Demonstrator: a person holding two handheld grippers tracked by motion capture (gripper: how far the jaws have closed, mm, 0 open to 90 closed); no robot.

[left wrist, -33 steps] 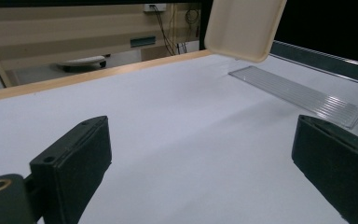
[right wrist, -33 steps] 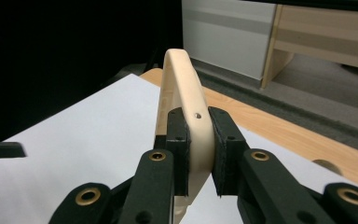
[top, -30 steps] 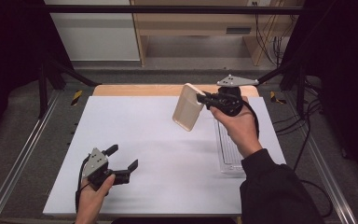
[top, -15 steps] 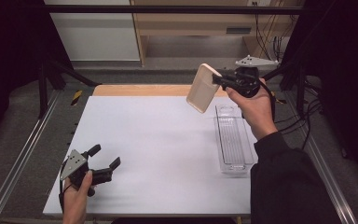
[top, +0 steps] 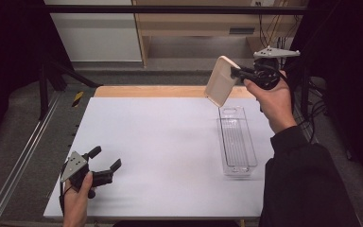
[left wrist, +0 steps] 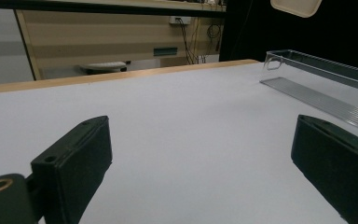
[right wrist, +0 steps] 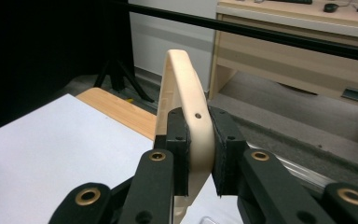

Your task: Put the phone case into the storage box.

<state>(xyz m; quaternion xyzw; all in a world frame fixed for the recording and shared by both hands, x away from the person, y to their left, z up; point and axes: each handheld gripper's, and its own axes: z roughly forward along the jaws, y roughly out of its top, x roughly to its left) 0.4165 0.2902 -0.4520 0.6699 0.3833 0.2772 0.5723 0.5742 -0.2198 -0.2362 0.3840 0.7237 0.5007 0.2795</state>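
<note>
The white table (top: 170, 142) takes most of the high view. On its right part lies a long clear plastic bin (top: 237, 142), lengthwise and empty. Above the far end of this bin, in the upper right of the frame, the right gripper (top: 238, 73) holds a beige wooden lid (top: 220, 81) in the air, tilted; its jaws are clamped on the edge of the lid. In the lower left corner, the left gripper (top: 105, 163) rests low on the table with jaws spread apart, nothing between them.

Pale wooden lid (top: 221, 81) tilted above clear bin (top: 237, 140).
</note>
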